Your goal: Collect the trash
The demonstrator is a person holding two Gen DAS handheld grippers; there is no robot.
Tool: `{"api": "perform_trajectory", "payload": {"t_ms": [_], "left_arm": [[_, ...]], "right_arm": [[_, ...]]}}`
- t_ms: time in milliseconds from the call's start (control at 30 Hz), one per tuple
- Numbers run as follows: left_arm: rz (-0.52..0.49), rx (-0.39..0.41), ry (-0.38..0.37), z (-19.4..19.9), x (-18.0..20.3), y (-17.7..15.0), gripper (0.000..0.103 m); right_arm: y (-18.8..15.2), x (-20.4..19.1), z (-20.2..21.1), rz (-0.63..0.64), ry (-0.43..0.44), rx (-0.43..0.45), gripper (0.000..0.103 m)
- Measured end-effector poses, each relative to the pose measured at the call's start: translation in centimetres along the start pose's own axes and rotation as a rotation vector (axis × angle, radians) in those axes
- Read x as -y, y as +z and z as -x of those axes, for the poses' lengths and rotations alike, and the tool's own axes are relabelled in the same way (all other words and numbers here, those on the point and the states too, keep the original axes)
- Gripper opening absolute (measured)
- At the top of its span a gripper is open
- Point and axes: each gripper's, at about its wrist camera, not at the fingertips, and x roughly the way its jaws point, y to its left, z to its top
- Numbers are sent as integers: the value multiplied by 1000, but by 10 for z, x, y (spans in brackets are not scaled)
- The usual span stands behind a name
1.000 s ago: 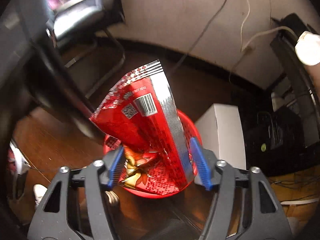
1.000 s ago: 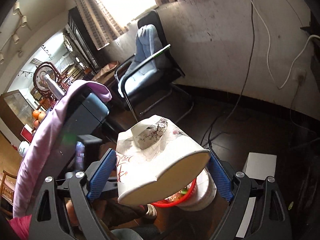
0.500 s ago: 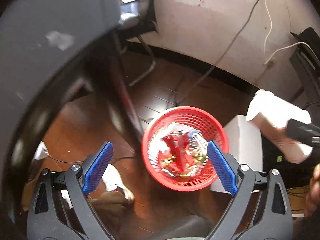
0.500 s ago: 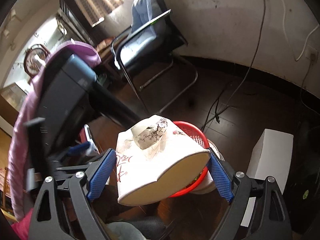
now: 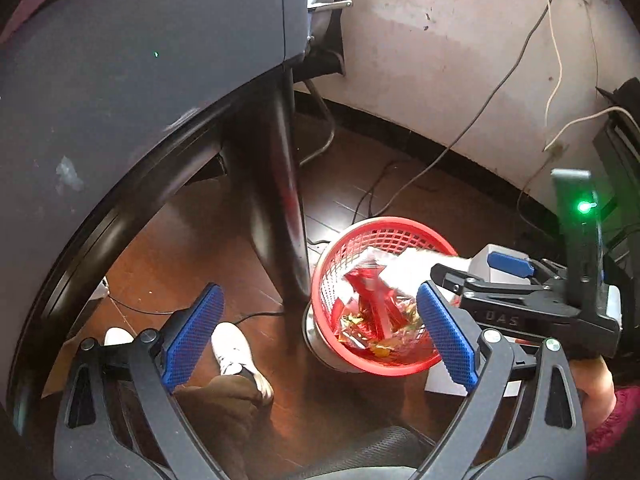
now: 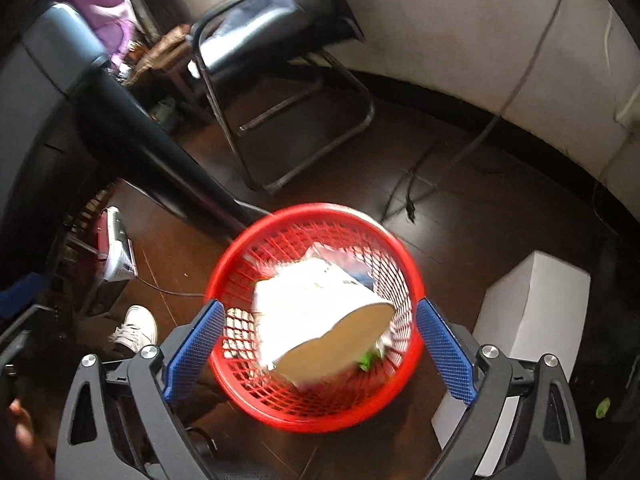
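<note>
A red mesh trash basket point(image 6: 320, 412) stands on the dark wood floor; it also shows in the left wrist view point(image 5: 340, 248). A crushed white paper cup point(image 6: 308, 312), blurred, lies free in the basket below my open right gripper point(image 6: 318, 346). A red snack wrapper point(image 5: 374, 300) lies in the basket among other scraps. My left gripper point(image 5: 320, 336) is open and empty, above the floor just left of the basket. The right gripper's body point(image 5: 520, 308) reaches over the basket from the right.
A dark table leg point(image 5: 276, 200) stands left of the basket under a grey tabletop point(image 5: 120, 60). A white box point(image 6: 528, 312) sits right of the basket. A black chair point(image 6: 272, 40) stands behind. Cables point(image 5: 400, 184) and the person's white shoes point(image 5: 236, 352) are on the floor.
My left gripper opened and the red wrapper dropped into the basket. My right gripper moved over the basket, opened, and the paper cup fell from it into the basket.
</note>
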Motion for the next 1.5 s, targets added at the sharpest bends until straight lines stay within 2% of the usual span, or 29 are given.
{"api": "perform_trajectory", "payload": {"t_ms": [67,500,600,733,967,1367,1500], "left_arm": [[-12,-3,2,-1,4,-1,93],[-99,-1,6,-2,25,-9,94],[-115,18,11,3,28,-12,95],[-117,32,-8,13,31,-20,96],[-136,82,-11,38,36,-34,96],[-129,122,-14,62,30,-50,96],[-114,124,-31,65,26,-51,96]], "right_arm": [[-4,4,3,-22,17,0,94],[-22,20,76,-42,-81,47,94],[-27,18,98,-39,-99,55,94],[-37,12,125,-51,-67,63,94],[-63,-11,164,-8,-70,96,94],[-96,-41,190,-43,-163,141,97],[-104,-52,187,-31,-201,129,97]]}}
